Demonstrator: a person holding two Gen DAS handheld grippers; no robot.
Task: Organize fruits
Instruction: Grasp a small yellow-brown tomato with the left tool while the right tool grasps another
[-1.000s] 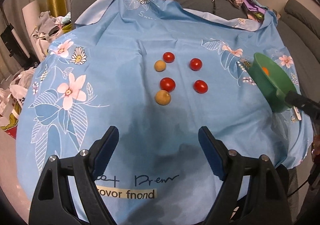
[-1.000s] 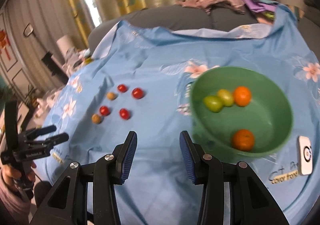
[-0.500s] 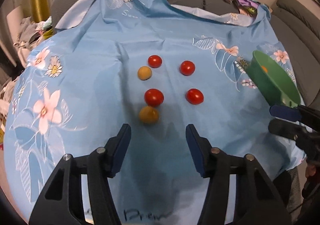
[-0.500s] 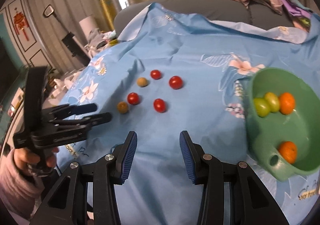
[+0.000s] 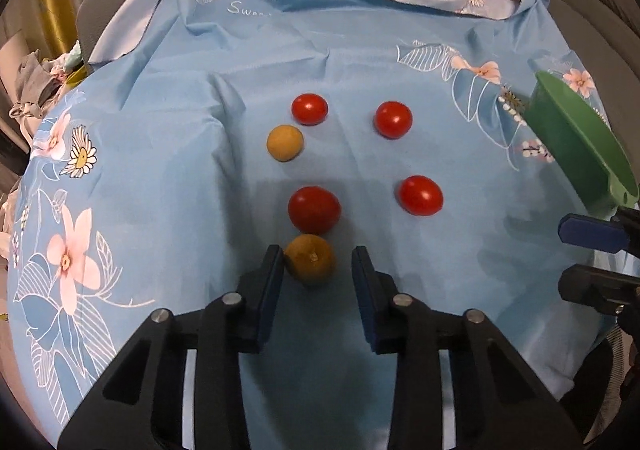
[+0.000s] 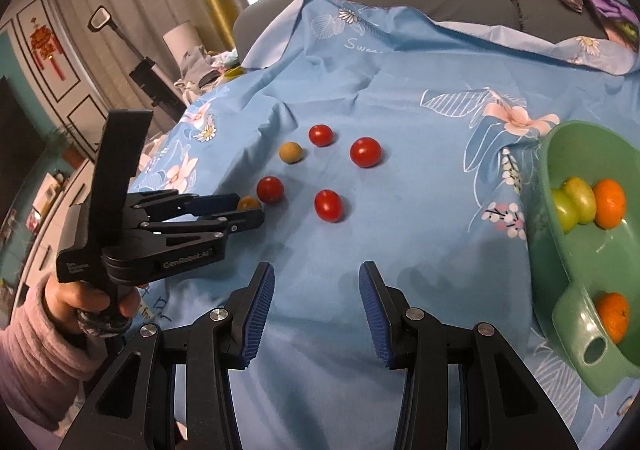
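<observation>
A blue cloth with pink and white flowers covers the table, and six little fruits lie on it. Take the big red tomato in the middle as the marker.

The left gripper points down at the cloth just below that tomato. A small brown-yellow fruit sits between its jaws. This fruit is round and dull, with a tiny dark dot on top, and it almost touches the big red tomato. The jaws are narrow around it; the left pad is against the fruit and a small gap shows at the right pad. In the right wrist view a hand in a pink sleeve holds this gripper.

Up and left of the big tomato lies a second brown-yellow fruit. Above that is a shiny red tomato. Two more red tomatoes lie to the right, one higher and one level with the marker.

The right gripper hangs over bare cloth, its jaws partly apart and holding nothing.

Far right of the marker stands a green bowl. Inside are two green fruits and two oranges.
</observation>
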